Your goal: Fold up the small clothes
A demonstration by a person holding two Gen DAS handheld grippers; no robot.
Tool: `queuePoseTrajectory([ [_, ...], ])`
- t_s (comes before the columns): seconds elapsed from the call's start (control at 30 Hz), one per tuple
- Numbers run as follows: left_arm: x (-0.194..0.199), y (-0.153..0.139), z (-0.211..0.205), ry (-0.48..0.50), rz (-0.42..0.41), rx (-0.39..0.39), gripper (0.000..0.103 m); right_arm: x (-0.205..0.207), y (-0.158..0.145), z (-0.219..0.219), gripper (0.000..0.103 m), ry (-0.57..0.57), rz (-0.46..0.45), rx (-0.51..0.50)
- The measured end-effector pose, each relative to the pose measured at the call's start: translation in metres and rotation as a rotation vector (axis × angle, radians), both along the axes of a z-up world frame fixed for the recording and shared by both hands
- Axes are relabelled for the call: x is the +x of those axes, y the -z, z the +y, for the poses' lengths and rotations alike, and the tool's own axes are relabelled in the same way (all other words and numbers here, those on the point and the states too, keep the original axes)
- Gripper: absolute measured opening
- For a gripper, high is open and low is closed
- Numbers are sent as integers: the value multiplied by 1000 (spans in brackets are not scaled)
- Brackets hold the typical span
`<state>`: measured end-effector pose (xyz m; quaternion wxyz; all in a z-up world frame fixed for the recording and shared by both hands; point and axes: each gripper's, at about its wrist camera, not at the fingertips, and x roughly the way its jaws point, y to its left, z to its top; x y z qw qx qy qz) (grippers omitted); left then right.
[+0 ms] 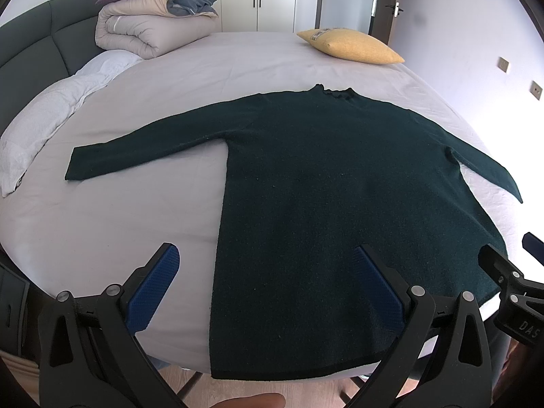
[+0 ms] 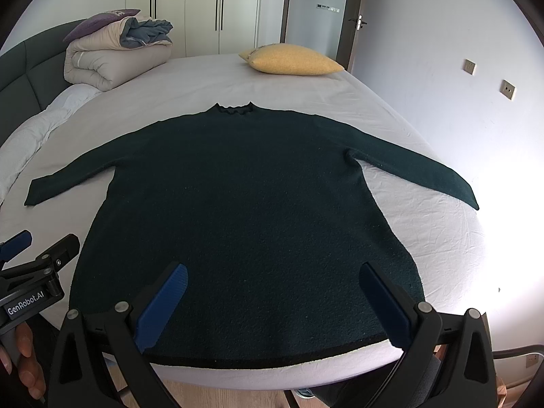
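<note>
Lying flat on the bed [image 2: 425, 224], the sweater [image 2: 238, 204] sits beneath the spread, empty left gripper [image 1: 268, 272] and right gripper [image 2: 273, 289].

From my right claw's camera, white letters reading "GenRobot.AI" stand on the grey side plate of my other black two-finger gripper [image 2: 20, 248], which sits just left of the dark green knitted sweater [image 2: 244, 210]. From my left claw's camera, the raised letters "DAS" stand on the black body of my right gripper [image 1: 510, 255], just right of that same sweater's hem. The yellow cushion [image 1: 353, 46] beyond the sweater's collar carries a pale patterned patch, too blurred for me to read.
</note>
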<state>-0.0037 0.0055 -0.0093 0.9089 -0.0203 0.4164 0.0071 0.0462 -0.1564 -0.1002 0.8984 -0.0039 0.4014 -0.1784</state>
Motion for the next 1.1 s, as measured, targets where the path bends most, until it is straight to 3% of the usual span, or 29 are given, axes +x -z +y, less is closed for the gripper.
queuePoseTrajectory([
  [1.1,-2,13,-4,-1,12,-12,103,-1,5,3,103,-2,11,-1],
])
